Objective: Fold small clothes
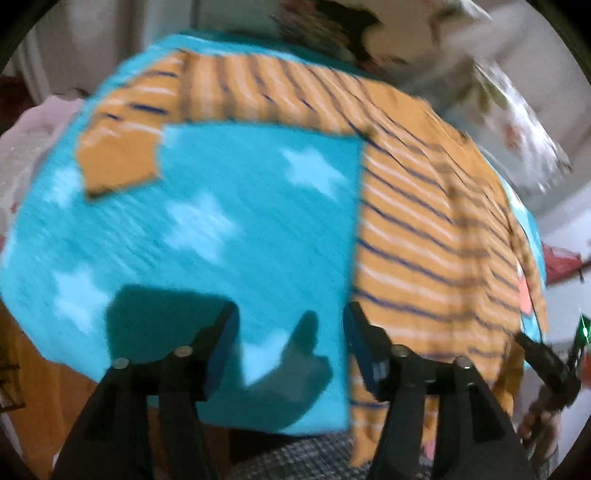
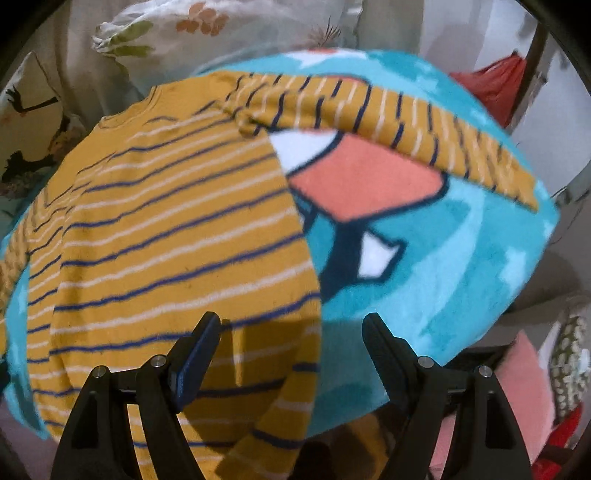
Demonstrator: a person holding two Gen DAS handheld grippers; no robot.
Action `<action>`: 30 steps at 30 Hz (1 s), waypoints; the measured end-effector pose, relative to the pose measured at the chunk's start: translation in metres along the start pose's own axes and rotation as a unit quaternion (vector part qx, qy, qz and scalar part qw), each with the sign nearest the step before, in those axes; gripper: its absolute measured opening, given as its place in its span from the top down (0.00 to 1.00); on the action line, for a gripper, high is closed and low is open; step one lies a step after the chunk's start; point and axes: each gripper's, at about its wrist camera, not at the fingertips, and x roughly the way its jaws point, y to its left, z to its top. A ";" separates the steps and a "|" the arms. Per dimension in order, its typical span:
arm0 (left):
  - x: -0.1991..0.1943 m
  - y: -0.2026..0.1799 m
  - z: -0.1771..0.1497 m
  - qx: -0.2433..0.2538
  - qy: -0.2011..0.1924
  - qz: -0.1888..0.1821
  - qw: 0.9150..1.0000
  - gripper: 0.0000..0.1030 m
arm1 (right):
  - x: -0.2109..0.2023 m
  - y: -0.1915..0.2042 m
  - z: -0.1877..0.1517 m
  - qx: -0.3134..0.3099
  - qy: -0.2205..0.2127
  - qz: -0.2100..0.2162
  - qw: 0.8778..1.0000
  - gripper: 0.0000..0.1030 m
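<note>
A mustard shirt with navy and white stripes (image 1: 424,221) (image 2: 166,221) lies flat on a turquoise blanket with white stars (image 1: 221,221) (image 2: 461,258). One sleeve (image 1: 122,147) stretches out to the left in the left wrist view. The other sleeve (image 2: 406,122) stretches out to the right in the right wrist view. My left gripper (image 1: 291,308) is open over bare blanket, just left of the shirt's straight side edge, with nothing between its fingers. My right gripper (image 2: 291,316) hangs open above the shirt's lower right corner and holds nothing.
Floral pillows (image 2: 166,33) (image 1: 498,92) lie behind the blanket. A red item (image 2: 495,85) and a pink cushion (image 2: 524,387) sit at the right. Grey checked fabric (image 1: 295,454) and a wooden surface (image 1: 29,387) show below the blanket's near edge.
</note>
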 end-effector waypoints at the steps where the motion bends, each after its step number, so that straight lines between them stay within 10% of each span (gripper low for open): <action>1: 0.004 -0.008 -0.006 0.004 0.006 -0.004 1.000 0.38 | 0.000 -0.001 -0.003 0.002 0.006 0.012 1.000 0.20; 5: 0.021 -0.039 -0.032 0.021 0.035 -0.010 0.999 0.38 | 0.000 -0.006 -0.022 -0.026 0.032 0.039 0.998 0.22; 9: 0.024 -0.068 -0.056 0.049 0.031 0.010 0.998 0.39 | -0.005 -0.012 -0.043 -0.063 0.045 0.083 0.994 0.45; 11: 0.024 -0.080 -0.066 0.069 0.024 0.050 0.996 0.78 | -0.008 -0.015 -0.049 -0.077 0.050 0.103 0.990 0.70; 13: 0.020 -0.080 -0.074 0.065 0.020 0.070 0.995 0.85 | -0.008 -0.019 -0.056 -0.091 0.056 0.103 0.989 0.87; 20: -0.002 -0.045 -0.099 -0.039 0.013 0.031 0.999 0.84 | -0.008 -0.051 -0.064 -0.093 0.068 0.106 0.988 0.89; 30: -0.033 0.011 -0.087 -0.100 -0.036 0.107 0.989 0.73 | -0.018 -0.094 -0.050 -0.053 0.049 0.078 0.994 0.71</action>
